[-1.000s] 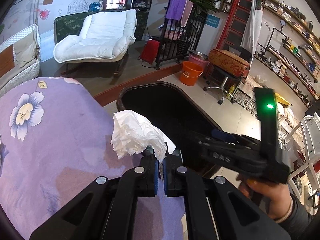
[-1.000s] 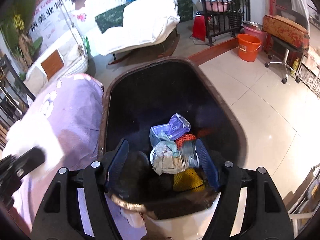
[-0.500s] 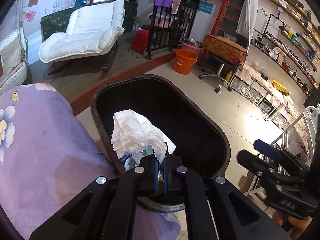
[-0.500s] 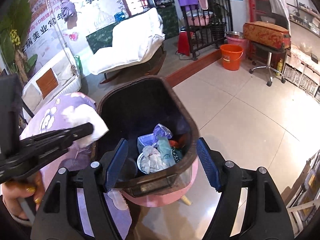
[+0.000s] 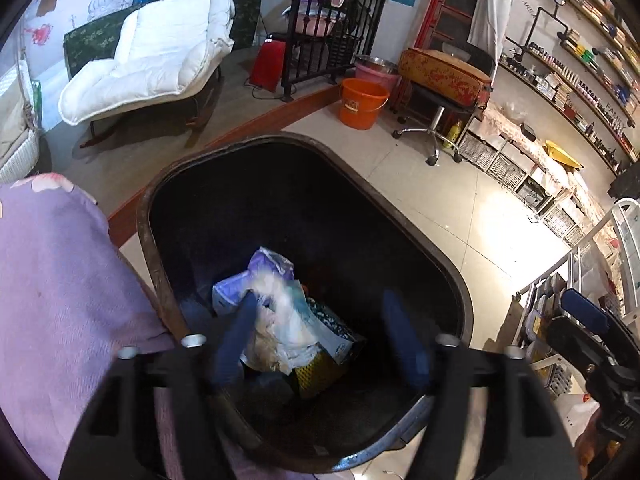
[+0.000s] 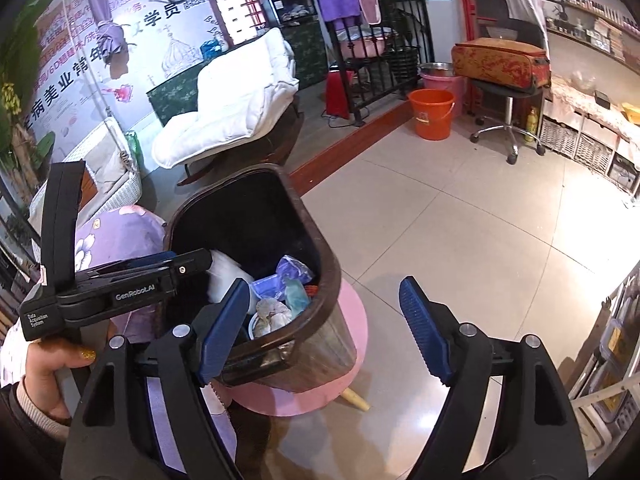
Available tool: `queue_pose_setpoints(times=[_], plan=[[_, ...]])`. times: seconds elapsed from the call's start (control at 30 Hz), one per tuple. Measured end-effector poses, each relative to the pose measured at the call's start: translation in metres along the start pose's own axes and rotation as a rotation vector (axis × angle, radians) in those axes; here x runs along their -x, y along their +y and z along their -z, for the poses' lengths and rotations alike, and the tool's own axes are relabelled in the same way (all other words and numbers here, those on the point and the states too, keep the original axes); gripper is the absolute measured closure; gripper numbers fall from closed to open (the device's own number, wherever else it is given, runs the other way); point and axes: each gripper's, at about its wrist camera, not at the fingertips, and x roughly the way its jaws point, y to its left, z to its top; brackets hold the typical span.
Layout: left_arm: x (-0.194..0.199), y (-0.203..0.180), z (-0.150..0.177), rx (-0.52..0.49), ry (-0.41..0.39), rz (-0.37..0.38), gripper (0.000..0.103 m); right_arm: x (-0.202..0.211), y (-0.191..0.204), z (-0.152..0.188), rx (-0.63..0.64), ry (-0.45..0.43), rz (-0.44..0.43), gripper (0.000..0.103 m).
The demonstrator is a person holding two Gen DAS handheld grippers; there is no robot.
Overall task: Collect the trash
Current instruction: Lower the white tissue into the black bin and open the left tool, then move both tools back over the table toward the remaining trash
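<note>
A dark brown trash bin (image 5: 400, 216) (image 6: 320, 240) holds wrappers, a yellow net and other rubbish. My left gripper (image 5: 320, 340) (image 6: 192, 260) hangs over the bin's mouth; its jaws are opening and its blue pads press on nothing. The white tissue (image 5: 280, 320) (image 6: 224, 276) is loose inside the bin, just under the left fingertips, on the pile. My right gripper (image 6: 322, 328) (image 5: 584, 316) is held to the right of the bin, over the floor. Its jaws are opening too, with nothing between them.
The bin stands on a pink stool (image 6: 352, 320) beside a table with a purple flowered cloth (image 5: 60, 280) (image 6: 120, 232). Beyond are a tiled floor, an orange bucket (image 5: 362, 104), a white lounge chair (image 5: 152, 52), a swivel stool (image 5: 436, 136) and wire shelves (image 5: 560, 280) at right.
The left gripper carried the tissue from over the purple cloth to above the bin, then opened, and the tissue dropped in. The right gripper drew back from the bin and spread slightly wider.
</note>
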Motion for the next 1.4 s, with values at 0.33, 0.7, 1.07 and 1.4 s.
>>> queue_pose_setpoints(times=[0.33, 0.7, 1.07, 1.4], plan=[[0.008, 0.001, 0.000, 0.008, -0.025, 0.009, 0.021, 0.021, -0.001, -0.007, -0.022, -0.066, 0.015, 0.020], [0.060, 0.017, 0.034, 0.046, -0.113, -0.058, 0.018, 0.008, 0.037, -0.003, 0.040, -0.038, -0.042, 0.018], [0.105, 0.062, 0.060, 0.129, -0.157, -0.178, 0.016, 0.000, 0.085, 0.005, 0.144, 0.006, -0.125, 0.018], [0.154, 0.133, 0.090, 0.193, -0.175, -0.356, 0.016, -0.003, 0.167, 0.020, 0.293, 0.063, -0.277, 0.018]])
